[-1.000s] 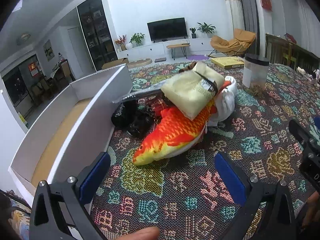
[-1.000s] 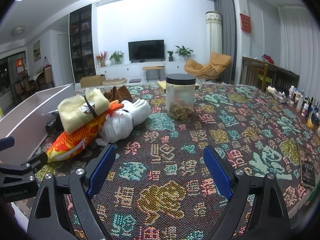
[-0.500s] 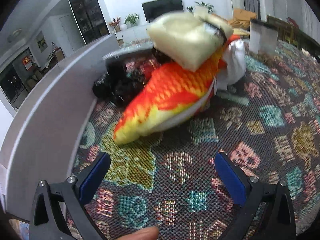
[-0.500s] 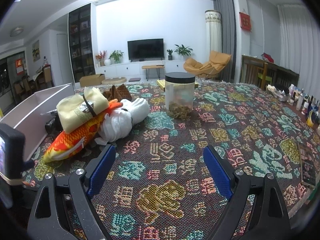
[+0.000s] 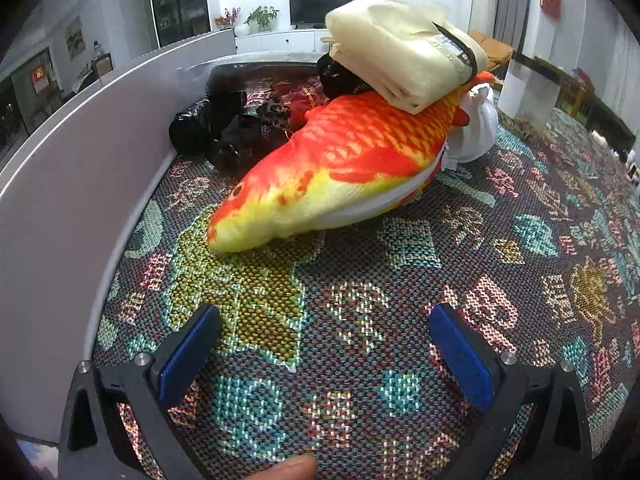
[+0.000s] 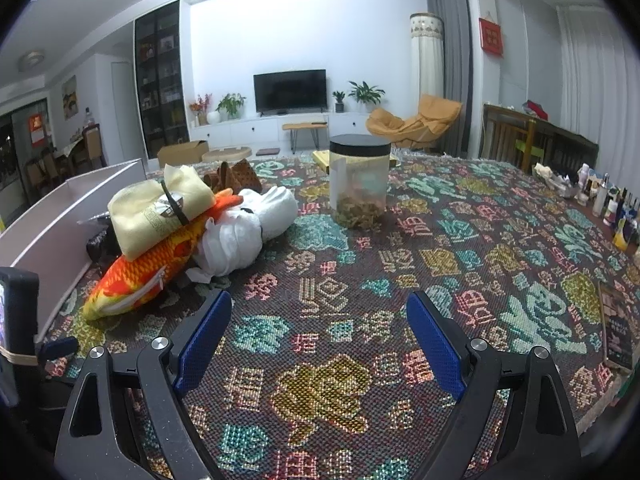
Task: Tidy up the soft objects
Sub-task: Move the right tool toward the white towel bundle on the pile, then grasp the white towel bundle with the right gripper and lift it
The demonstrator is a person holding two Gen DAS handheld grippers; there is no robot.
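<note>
Left wrist view, left to right: white box wall (image 5: 76, 184) curves up the left side of the frame. Black soft items (image 5: 224, 128) bunched against it, upper left of centre. Orange-yellow plush fish (image 5: 344, 164) lies across the centre on the patterned woven cloth (image 5: 400, 264), nose toward lower left, tail up right. Cream folded bundle (image 5: 404, 56) with a black strap rests on the fish's back, upper centre. White plush (image 5: 476, 128) touching the fish's tail end, upper right. Left gripper (image 5: 324, 320) at bottom of frame, 2 blue pads spread wide, nothing between them, cloth only; fish nose lies just above the gap, not touching. A fingertip (image 5: 288, 470) shows at the bottom edge.

Right wrist view, left to right: left gripper's black body (image 6: 20, 320) at lower left edge. Box wall upper left. Fish (image 6: 148, 268), bundle (image 6: 160, 208) and white plush (image 6: 248, 224) piled left of centre. Clear jar with black lid (image 6: 360, 180) upper centre, apart from the pile. Small bottles (image 6: 608, 204) at far right edge. Right gripper (image 6: 318, 320) at bottom centre, jaws wide apart, holding nothing, over bare cloth.
</note>
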